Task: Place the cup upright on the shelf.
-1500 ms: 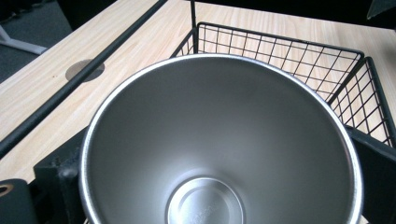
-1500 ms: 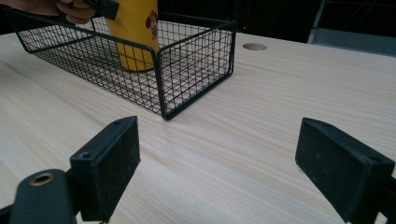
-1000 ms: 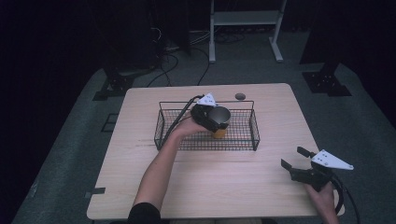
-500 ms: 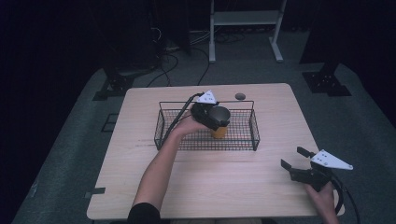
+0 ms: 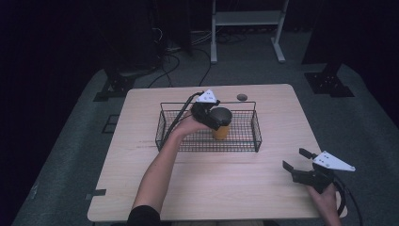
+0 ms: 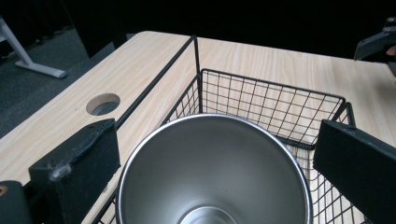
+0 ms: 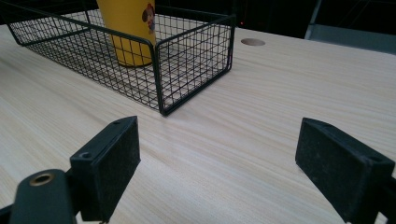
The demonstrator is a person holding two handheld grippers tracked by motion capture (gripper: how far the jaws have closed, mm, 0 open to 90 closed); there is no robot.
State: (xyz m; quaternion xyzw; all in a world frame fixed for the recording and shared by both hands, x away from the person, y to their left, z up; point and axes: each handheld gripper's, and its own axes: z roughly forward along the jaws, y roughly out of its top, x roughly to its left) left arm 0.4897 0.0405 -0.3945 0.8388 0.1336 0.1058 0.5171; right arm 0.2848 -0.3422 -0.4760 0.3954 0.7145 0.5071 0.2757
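Observation:
A yellow cup (image 5: 220, 130) with a steel inside (image 6: 212, 172) stands upright in the black wire basket (image 5: 254, 137) at the middle of the wooden table. My left gripper (image 5: 218, 118) is at the cup's rim, one jaw on each side of it, spread wide and open. In the left gripper view the jaws flank the rim closely. My right gripper (image 5: 294, 158) is held open low over the table near its front right corner, with nothing between its jaws. The right gripper view shows the cup (image 7: 126, 28) inside the basket (image 7: 187, 56) well ahead of the right gripper (image 7: 217, 154).
A round cable hole (image 5: 242, 97) lies in the tabletop behind the basket. Bare wood (image 5: 226, 183) stretches between the basket and the front edge. Beyond the table are a dark floor, cables and a white stand (image 5: 244, 28).

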